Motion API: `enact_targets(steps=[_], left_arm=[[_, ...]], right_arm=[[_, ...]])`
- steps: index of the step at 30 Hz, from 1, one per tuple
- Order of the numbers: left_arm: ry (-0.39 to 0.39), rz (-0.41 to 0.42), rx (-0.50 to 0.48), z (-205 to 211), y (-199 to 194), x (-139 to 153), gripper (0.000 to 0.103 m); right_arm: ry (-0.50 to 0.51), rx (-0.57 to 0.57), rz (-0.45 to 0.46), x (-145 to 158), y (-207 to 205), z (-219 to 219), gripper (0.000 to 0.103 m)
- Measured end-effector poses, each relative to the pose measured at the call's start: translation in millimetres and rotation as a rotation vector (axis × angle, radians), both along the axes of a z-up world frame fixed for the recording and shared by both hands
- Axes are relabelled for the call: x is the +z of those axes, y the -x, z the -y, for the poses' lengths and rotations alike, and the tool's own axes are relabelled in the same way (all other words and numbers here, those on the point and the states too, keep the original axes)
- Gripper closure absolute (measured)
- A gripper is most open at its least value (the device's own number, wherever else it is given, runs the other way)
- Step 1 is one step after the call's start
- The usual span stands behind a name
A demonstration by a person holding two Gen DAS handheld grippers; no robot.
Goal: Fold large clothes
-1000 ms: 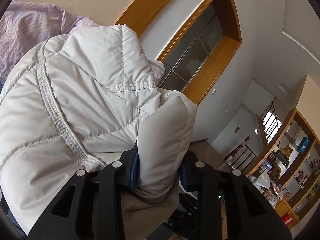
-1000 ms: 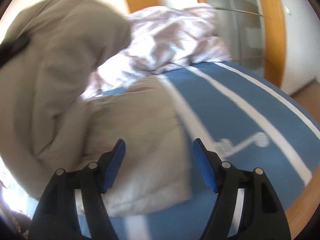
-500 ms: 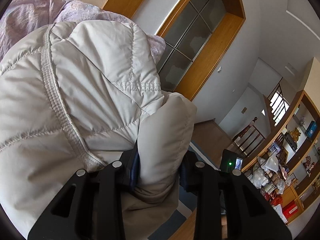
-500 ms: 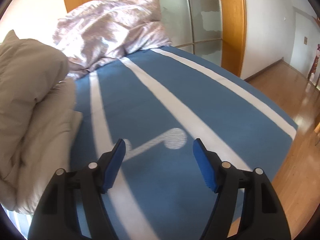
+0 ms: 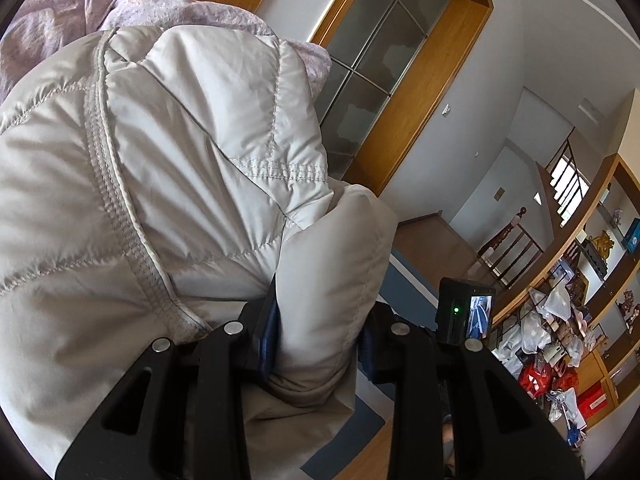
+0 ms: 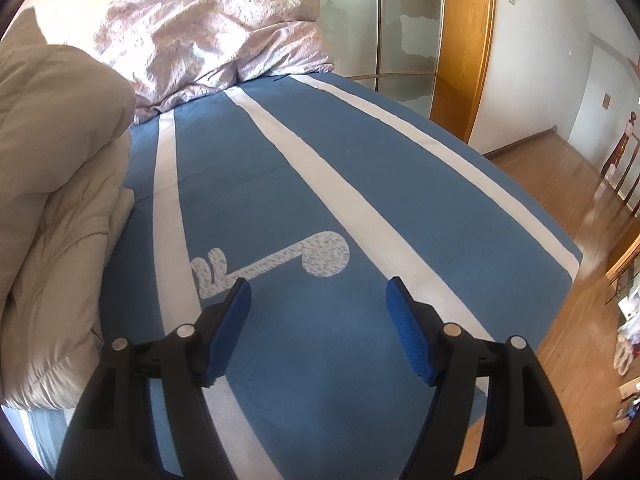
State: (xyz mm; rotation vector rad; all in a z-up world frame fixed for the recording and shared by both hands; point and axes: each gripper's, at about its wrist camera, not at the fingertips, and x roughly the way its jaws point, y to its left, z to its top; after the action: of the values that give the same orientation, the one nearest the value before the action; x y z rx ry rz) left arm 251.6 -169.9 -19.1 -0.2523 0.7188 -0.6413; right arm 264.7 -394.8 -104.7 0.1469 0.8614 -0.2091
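Jacket (image 5: 168, 184) fold sits clamped in your left gripper (image 5: 320, 332). Your right gripper (image 6: 318, 320) stands wide apart, empty, over the bed (image 6: 360, 184).

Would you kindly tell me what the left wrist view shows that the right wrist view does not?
Only the left wrist view shows the left tongs clamped on a fold of the beige puffer jacket, plus cluttered wooden shelves. Only the right wrist view shows the right tongs open and empty above the blue bedspread with its white stripes. Both show the jacket, the lilac duvet and the frosted glass door.
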Motion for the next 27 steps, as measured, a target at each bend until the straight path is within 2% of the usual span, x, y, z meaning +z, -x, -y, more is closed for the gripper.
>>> enact_targets(steps=[8, 15, 19, 22, 24, 27], left_arm=[[-0.005, -0.042, -0.015, -1.9, -14.4, -3.9, 0.071], [-0.046, -0.067, -0.036, -1.0, -19.1, -12.1, 0.07], [-0.083, -0.046, -0.047, -2.2, -14.2, -10.8, 0.069], [-0.104, -0.023, -0.07, -0.1, -7.7, -4.5, 0.056], [-0.131, 0.003, -0.089, 5.0, -2.7, -0.9, 0.041], [-0.177, 0.063, -0.093, 10.8, 9.9, 8.1, 0.031]], right_arm=[[0.008, -0.026, -0.013, -4.2, -2.9, 7.0, 0.033], [0.017, -0.036, -0.019, -7.1, -3.5, 8.8, 0.033], [0.017, -0.039, -0.019, -8.4, -3.5, 9.2, 0.033], [0.017, -0.04, -0.018, -8.9, -3.9, 9.7, 0.033], [0.016, -0.04, -0.018, -9.2, -3.7, 10.0, 0.032], [0.016, -0.039, -0.017, -9.0, -4.3, 10.6, 0.032]])
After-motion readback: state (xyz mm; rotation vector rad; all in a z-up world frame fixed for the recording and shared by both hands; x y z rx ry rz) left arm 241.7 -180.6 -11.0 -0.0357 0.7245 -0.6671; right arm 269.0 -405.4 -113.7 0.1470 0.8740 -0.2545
